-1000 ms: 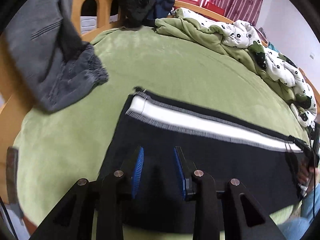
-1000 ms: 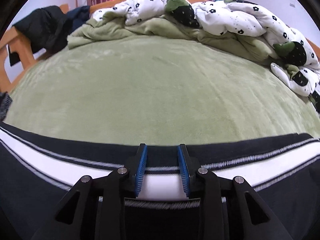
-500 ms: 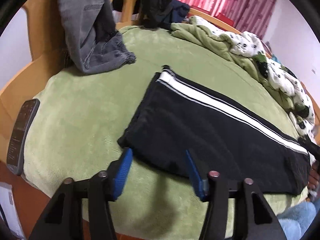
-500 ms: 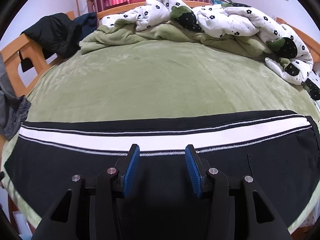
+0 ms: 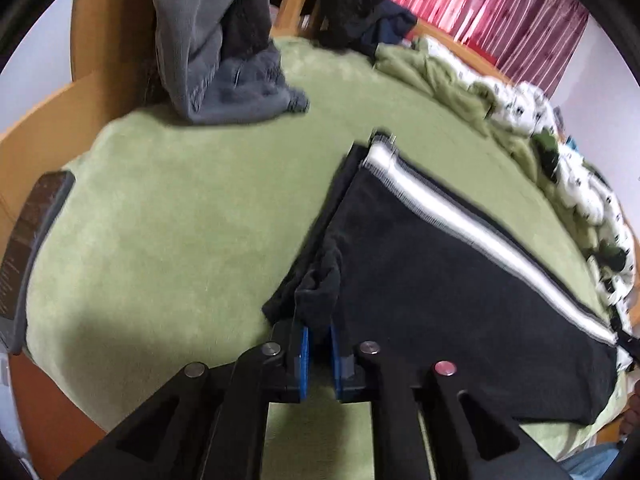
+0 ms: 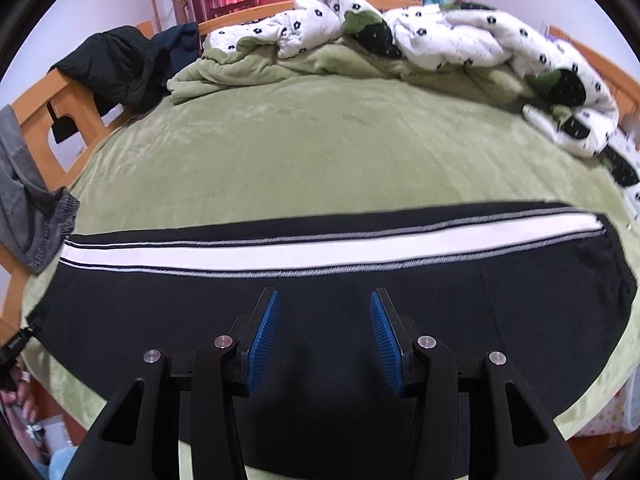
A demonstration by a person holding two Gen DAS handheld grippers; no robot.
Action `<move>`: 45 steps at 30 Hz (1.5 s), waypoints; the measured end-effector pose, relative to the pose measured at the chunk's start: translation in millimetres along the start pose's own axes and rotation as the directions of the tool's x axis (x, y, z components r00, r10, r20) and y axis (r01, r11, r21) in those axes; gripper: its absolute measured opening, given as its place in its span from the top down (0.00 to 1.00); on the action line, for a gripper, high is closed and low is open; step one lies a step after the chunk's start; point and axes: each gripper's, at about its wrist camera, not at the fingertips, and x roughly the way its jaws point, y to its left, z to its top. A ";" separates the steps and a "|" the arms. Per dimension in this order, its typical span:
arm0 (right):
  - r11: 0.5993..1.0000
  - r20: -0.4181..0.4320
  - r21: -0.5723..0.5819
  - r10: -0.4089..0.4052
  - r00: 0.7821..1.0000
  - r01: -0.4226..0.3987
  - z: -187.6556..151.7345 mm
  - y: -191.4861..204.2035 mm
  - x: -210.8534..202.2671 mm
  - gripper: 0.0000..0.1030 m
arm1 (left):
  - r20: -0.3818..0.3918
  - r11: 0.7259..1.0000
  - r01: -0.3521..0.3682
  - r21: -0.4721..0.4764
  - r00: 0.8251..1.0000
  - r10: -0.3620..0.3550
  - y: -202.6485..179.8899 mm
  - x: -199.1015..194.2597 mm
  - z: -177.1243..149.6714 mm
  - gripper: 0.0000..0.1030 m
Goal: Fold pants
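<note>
Black pants (image 5: 460,280) with a white side stripe (image 5: 440,204) lie flat and lengthwise on the green bedspread (image 5: 180,220). My left gripper (image 5: 318,328) is at the near corner of the leg end, shut on a bunched fold of the black fabric. In the right wrist view the pants (image 6: 160,312) stretch across the bed's near edge, the stripe (image 6: 280,254) on the far side. My right gripper (image 6: 324,304) hovers over the black cloth, open, with nothing pinched between its blue pads (image 6: 264,332).
Grey trousers (image 5: 224,60) hang over the wooden bed frame (image 5: 40,128) at the left. A dark remote-like device (image 5: 28,248) lies on the bed's left edge. A crumpled white patterned duvet (image 6: 440,40) and a black jacket (image 6: 116,68) sit at the far side.
My left gripper slid off the pants to the near leg corner, dropped and shut on the fabric there. My right gripper drew back and up, and its jaws widened.
</note>
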 end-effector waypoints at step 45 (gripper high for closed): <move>0.995 -0.217 -0.085 -0.070 0.974 0.053 -7.3 -14.9 41.3 0.55 | 0.133 0.970 -0.017 0.241 0.991 -0.016 -74.5 71.2 126.9 0.82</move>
